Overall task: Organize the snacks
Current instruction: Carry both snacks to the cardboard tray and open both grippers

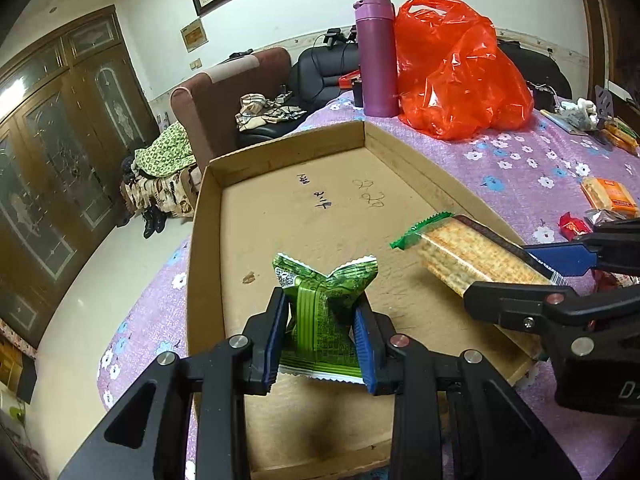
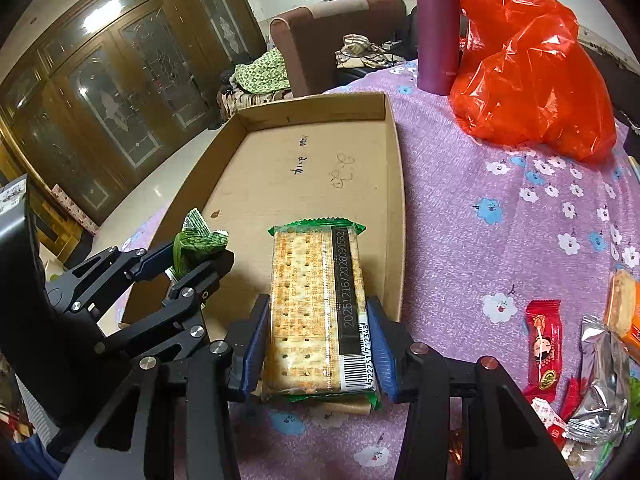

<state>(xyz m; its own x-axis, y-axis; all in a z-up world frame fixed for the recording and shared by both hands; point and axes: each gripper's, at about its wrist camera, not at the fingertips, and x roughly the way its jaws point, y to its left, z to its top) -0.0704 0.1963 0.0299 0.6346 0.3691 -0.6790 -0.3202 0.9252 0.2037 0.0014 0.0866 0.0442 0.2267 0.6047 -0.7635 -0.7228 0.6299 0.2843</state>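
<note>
- left gripper point(image 1: 322, 340) jaws narrow, clamped on crumpled green snack pack point(image 1: 320, 308), over near end of cardboard tray point(image 1: 288, 148)
- right gripper point(image 2: 318, 344) jaws clamped on cracker pack point(image 2: 316, 300), over tray's near right edge
- tray floor bare beyond
- purple flask point(image 1: 376, 56), red bag point(image 1: 460, 68) behind tray

Right gripper point(image 2: 316, 344) clamped on cracker pack point(image 2: 316, 304) at 6 o'clock over cardboard tray point(image 2: 394, 184), left gripper point(image 2: 196, 258) at 9 o'clock pinching green packet point(image 2: 196, 238), orange bag point(image 2: 532, 64) at 1 o'clock, loose snacks point(image 2: 576, 360) at 4 o'clock
</note>
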